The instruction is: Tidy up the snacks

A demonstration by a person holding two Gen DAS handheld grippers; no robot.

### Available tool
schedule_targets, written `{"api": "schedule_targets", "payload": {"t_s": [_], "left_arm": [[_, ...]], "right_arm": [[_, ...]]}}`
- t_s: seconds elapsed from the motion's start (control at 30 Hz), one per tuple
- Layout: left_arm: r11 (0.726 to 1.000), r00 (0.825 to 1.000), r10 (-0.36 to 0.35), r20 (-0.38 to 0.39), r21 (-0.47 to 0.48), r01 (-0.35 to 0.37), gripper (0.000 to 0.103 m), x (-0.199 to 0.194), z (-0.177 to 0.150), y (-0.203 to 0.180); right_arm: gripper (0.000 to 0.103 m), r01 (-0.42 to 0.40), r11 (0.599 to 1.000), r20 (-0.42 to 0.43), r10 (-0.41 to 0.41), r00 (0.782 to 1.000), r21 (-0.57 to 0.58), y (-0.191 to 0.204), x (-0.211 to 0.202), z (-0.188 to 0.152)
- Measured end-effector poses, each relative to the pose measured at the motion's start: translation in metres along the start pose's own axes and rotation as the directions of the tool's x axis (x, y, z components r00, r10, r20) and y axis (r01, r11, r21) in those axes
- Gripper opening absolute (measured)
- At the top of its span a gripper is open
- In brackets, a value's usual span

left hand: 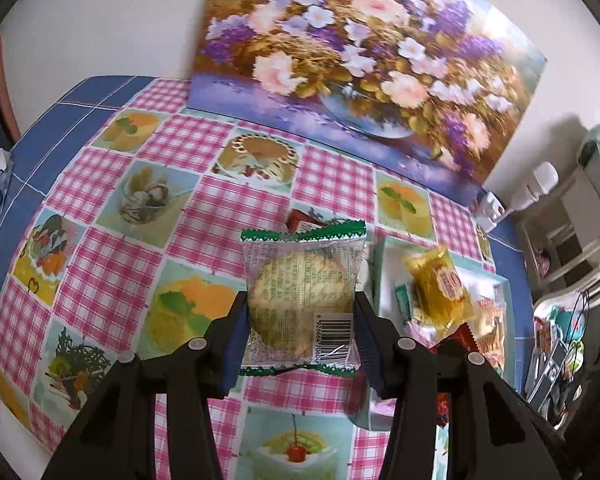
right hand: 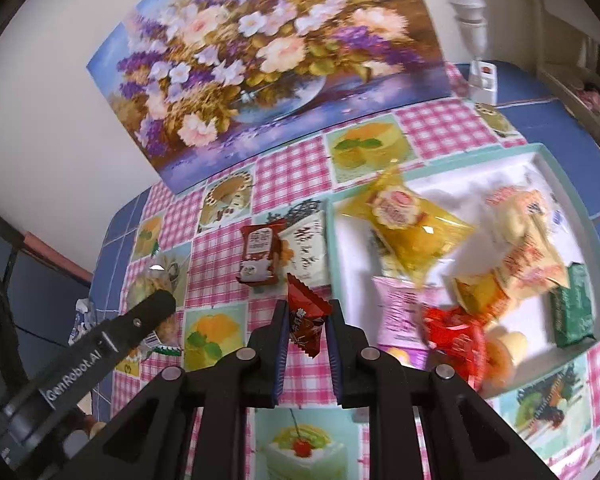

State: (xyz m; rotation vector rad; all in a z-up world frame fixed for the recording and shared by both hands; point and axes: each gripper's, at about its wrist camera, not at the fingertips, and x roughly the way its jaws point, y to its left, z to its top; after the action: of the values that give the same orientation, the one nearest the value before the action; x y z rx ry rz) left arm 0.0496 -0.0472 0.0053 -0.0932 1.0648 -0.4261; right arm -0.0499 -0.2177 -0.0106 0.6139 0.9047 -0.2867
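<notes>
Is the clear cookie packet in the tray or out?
Out. The cookie packet is clamped in the left gripper above the tablecloth, left of the tray.

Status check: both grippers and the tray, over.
Left gripper shut on cookie packet. Right gripper shut on red candy. Tray crowded.

A plain off-white wall [left hand: 100, 20] stood behind the desk [left hand: 40, 136], whose blue top was marked with thin pale lines. A pink checked cloth [left hand: 112, 272] with dessert pictures covered most of it. A large flower painting [left hand: 360, 64] leaned against the wall. To the right, white shelving [left hand: 572, 220] stood near the desk's edge, blurred. Soft daylight fell evenly.
</notes>
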Motion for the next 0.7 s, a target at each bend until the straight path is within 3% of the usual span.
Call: {"api": "schedule_targets", "payload": {"t_s": [0.3,0.7], "left_arm": [[0.998,1.000,-0.010,0.020,0.064,0.009,0.051,-0.005,-0.001,-0.031],[0.982,0.996,-0.065,-0.064,0.174,0.075,0.051,0.019,-0.019,-0.088]], "right_arm": [[0.019,-0.008,0.999,0.053,0.006,0.999,0.044,-0.028,-0.025,0.012],[0.019,0.035,0.983,0.087,-0.051,0.995,0.181,-0.089,-0.046,0.023]]}}
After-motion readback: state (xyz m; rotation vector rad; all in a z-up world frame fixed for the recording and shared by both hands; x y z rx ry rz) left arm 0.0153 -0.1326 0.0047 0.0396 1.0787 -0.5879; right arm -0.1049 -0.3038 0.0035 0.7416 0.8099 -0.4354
